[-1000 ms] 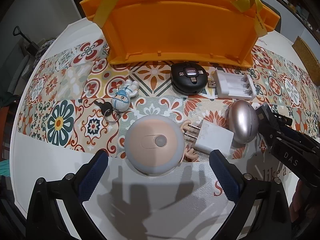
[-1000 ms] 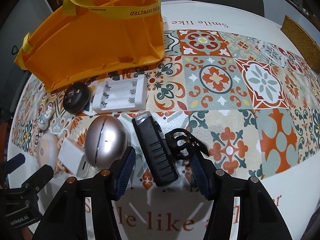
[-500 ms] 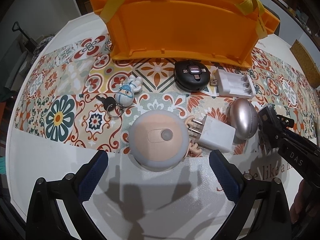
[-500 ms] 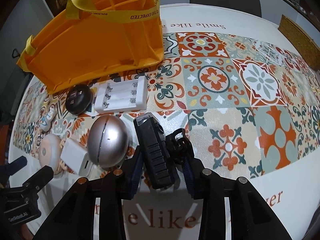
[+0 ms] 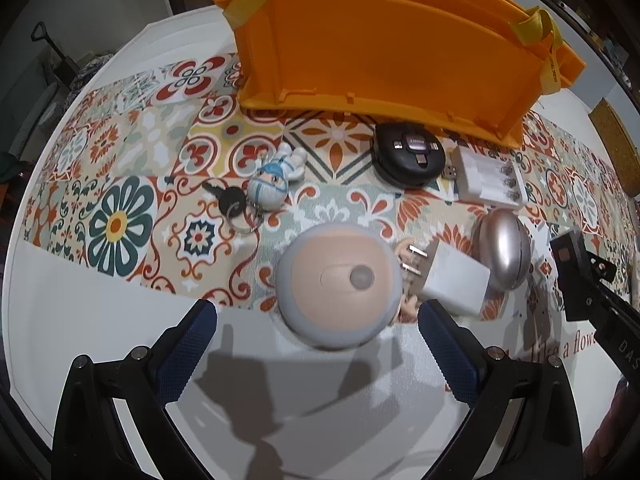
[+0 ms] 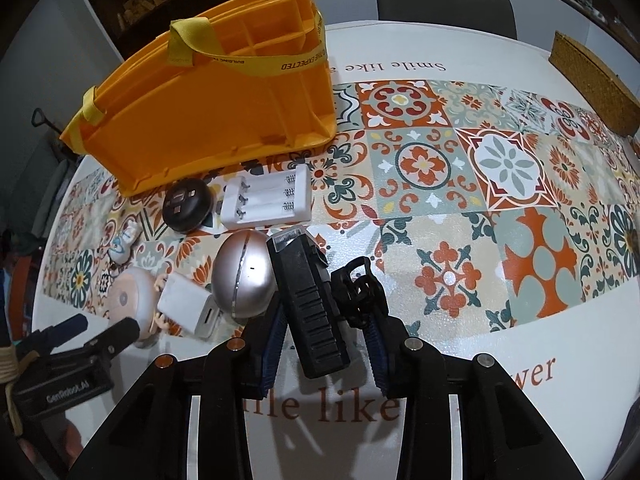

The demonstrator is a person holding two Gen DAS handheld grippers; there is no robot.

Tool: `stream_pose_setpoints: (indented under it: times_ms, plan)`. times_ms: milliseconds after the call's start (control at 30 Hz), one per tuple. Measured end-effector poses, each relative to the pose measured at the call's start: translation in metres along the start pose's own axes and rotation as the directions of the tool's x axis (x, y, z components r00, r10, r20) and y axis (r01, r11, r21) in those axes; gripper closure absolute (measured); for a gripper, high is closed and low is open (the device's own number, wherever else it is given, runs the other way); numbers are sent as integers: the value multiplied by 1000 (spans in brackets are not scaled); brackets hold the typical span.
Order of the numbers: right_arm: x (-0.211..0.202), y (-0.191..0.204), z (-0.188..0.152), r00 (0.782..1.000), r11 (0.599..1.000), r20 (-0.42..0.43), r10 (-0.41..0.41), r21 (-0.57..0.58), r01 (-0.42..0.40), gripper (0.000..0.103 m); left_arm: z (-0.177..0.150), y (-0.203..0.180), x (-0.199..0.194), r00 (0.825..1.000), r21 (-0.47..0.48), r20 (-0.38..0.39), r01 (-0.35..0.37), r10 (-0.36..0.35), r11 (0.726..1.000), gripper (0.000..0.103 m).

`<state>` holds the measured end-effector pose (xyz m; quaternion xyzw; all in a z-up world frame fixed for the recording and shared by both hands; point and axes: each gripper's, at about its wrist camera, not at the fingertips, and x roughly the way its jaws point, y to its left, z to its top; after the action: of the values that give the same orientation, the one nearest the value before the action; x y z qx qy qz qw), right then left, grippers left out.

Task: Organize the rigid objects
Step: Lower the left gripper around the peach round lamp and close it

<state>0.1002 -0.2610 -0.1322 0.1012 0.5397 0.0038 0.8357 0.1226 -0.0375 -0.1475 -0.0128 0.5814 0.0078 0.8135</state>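
My right gripper point(image 6: 326, 326) is clamped on the black bike light point(image 6: 310, 304), near the silver egg-shaped case point(image 6: 244, 276), ready for the orange organizer point(image 6: 208, 120) at the far left, while my left gripper point(image 5: 318, 344) hangs wide open, holding nothing.

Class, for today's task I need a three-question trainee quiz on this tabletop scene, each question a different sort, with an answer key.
1. True or false: the right gripper is shut on the black bike light.
2. Which item lies nearest the left gripper? A) white battery charger B) round peach lamp C) key
3. Fill in: the silver egg-shaped case lies beside a white ____.

Key: 1 true; 2 B; 3 plug adapter.
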Motion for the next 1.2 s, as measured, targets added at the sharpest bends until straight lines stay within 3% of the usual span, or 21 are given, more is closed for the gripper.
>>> stream_pose_setpoints:
  times_ms: [567, 1200]
  plan:
    - [8, -1, 2, 1000, 1000, -24, -9, 0, 9, 65, 13, -7, 29, 999, 5, -31, -28, 28, 1000, 4]
    - [8, 6, 3, 999, 1000, -37, 6, -21, -7, 65, 6, 8, 39, 998, 23, -59, -5, 6, 1000, 6]
